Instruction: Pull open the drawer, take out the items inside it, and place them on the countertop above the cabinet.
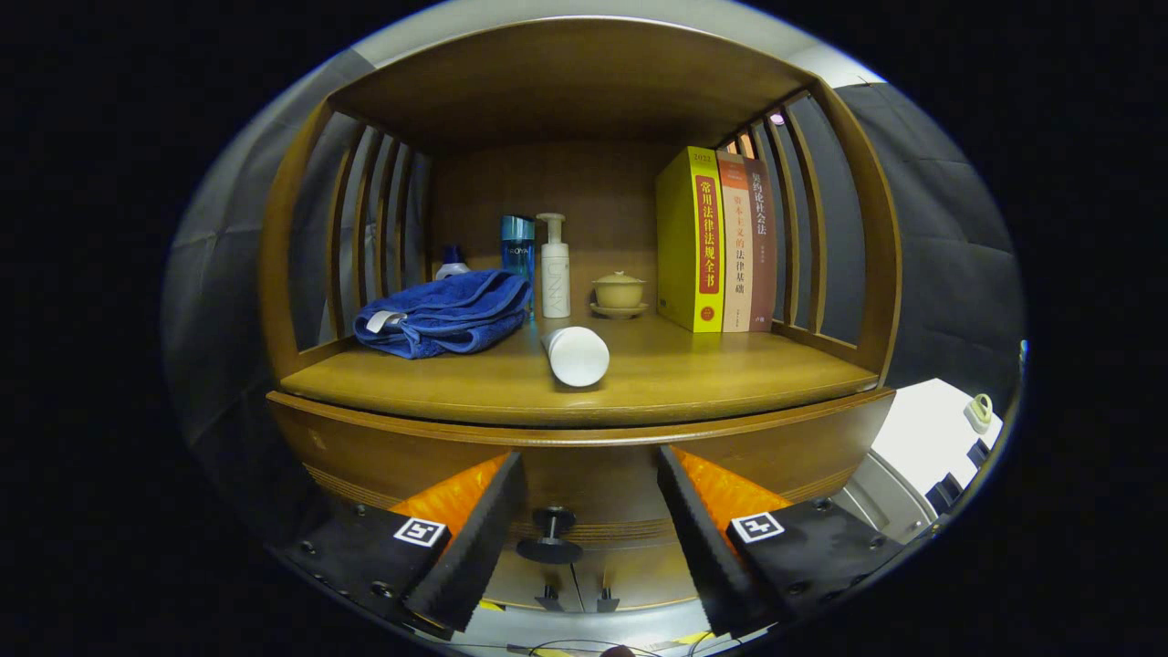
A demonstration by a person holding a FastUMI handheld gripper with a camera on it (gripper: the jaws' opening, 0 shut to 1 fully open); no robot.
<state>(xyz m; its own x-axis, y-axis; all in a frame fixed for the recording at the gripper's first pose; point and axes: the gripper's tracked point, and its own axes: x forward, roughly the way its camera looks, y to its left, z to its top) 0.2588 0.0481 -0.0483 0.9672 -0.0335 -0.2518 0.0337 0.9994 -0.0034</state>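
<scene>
A wooden cabinet faces me, its drawer front (584,465) closed under the countertop (693,383). A dark round knob (550,538) sticks out of the drawer front, low between my fingers. My gripper (589,497) is open, with one finger on each side of the knob and neither touching it. The drawer's contents are hidden. On the countertop a white tube (576,354) lies on its side near the front edge, just beyond my fingers.
A folded blue towel (444,313) lies left on the countertop. Behind it stand a blue bottle (517,248) and a white pump bottle (554,266). A small lidded cup (620,292) and three upright books (721,242) stand right. Slatted sides enclose the shelf.
</scene>
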